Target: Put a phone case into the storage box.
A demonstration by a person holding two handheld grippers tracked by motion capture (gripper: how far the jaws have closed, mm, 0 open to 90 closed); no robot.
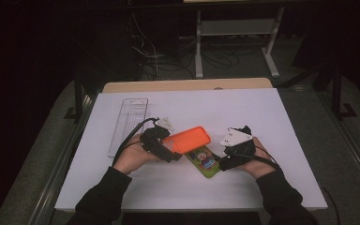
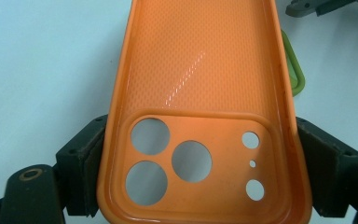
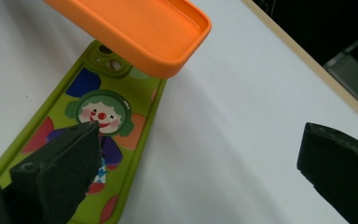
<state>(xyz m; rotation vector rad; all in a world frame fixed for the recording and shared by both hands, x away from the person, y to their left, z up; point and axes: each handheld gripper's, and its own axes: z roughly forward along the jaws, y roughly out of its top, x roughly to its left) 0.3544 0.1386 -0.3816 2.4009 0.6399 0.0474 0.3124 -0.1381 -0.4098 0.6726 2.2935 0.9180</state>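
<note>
Nearest the viewer, two dark sleeves are seen entering from the bottom edge of the high view, each hand holding a gripper over a white table (image 1: pixel 262 187). The left gripper (image 1: pixel 174 154) is clamped on an orange phone case (image 1: pixel 187 139) — in the left gripper view, both black jaws are pressed against the long sides of the case at its camera-cutout end, with the inner face of the case turned towards the camera. The case is held clear of the table and tilted, its far end raised.

The right gripper (image 1: pixel 222 164) is held with its jaws wide apart and nothing between them. In the right gripper view, one jaw is seen over a green phone case (image 3: pixel 93 121) printed with a clown figure, while the other jaw stands well apart over bare table. The green case is laid flat on the table — between the two grippers, partly under the orange case.

Farther back and to the left, a clear plastic tray (image 1: pixel 129 124) is laid lengthwise on the table.
</note>
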